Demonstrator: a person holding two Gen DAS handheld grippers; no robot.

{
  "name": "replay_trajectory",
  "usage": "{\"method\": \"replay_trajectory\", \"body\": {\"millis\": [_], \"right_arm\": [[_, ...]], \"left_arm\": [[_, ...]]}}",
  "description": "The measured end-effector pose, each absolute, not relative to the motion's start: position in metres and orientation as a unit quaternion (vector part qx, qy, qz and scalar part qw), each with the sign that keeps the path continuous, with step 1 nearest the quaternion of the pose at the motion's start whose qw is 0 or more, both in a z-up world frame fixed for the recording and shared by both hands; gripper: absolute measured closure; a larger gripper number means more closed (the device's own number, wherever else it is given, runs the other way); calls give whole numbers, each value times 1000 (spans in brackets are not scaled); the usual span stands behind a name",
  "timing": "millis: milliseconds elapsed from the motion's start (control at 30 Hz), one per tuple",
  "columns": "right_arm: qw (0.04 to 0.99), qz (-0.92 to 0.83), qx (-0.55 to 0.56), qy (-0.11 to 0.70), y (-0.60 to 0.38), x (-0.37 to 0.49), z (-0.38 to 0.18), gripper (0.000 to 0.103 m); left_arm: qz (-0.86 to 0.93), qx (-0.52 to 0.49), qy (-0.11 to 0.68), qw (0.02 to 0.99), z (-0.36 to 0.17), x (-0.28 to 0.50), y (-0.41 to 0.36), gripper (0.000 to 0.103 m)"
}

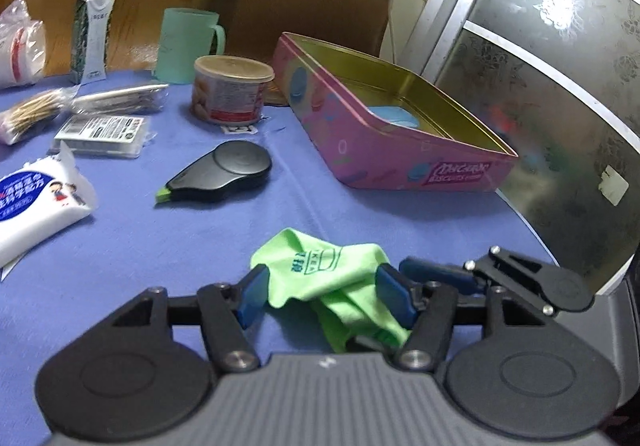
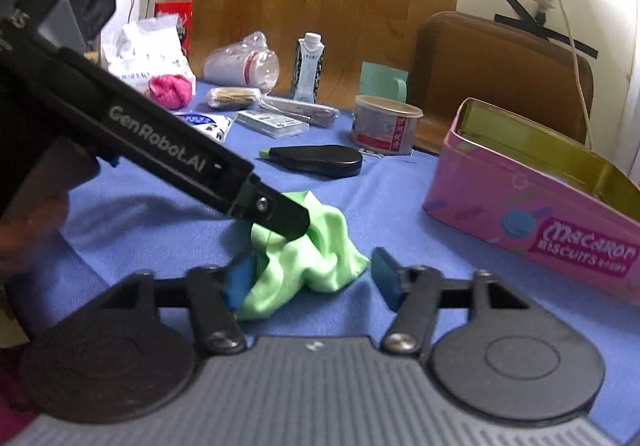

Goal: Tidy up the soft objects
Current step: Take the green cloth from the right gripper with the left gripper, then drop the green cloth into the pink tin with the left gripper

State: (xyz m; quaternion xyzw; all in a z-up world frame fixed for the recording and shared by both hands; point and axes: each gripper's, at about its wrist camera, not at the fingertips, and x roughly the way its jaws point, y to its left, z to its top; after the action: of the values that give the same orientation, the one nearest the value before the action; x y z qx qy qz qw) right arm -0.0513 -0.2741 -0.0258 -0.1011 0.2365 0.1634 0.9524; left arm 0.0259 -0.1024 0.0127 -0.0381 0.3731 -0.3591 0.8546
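A crumpled green cloth [image 1: 320,278] is straddled by both grippers' wide-open jaws, near the pink tin [image 1: 384,133]; a firm pinch on bunched folds is advised

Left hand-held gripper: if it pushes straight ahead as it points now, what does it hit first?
The green cloth. It already lies between the open fingers of the left hand-held gripper, so any advance meets it at once. Past the cloth is bare blue tablecloth, then probably the pink tin, though depth is unclear.
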Motion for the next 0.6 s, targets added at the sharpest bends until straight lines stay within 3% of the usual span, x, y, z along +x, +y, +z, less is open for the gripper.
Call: {"method": "replay_trajectory", "body": {"millis": [100,133,167,233,600], "right_arm": [[949,179,-72,251,-281,-51,-31,42],[948,187,-54,252,-284,-49,-32,58],[947,193,-42,252,-285,-48,-32,81],[951,181,-47,246,-283,-47,-31,89],[990,71,-56,110,-332,-43,20,90]], "left_arm": [[-364,-27,381,850,8,27,-115,45],[-371,-24,384,845,8,28,-120,54],[-380,-28,387,840,10,28,-124,57],[-403,-39,395,825,16,32,-132,60],[-477,-10,293,829,87,60,-235,58]]}}
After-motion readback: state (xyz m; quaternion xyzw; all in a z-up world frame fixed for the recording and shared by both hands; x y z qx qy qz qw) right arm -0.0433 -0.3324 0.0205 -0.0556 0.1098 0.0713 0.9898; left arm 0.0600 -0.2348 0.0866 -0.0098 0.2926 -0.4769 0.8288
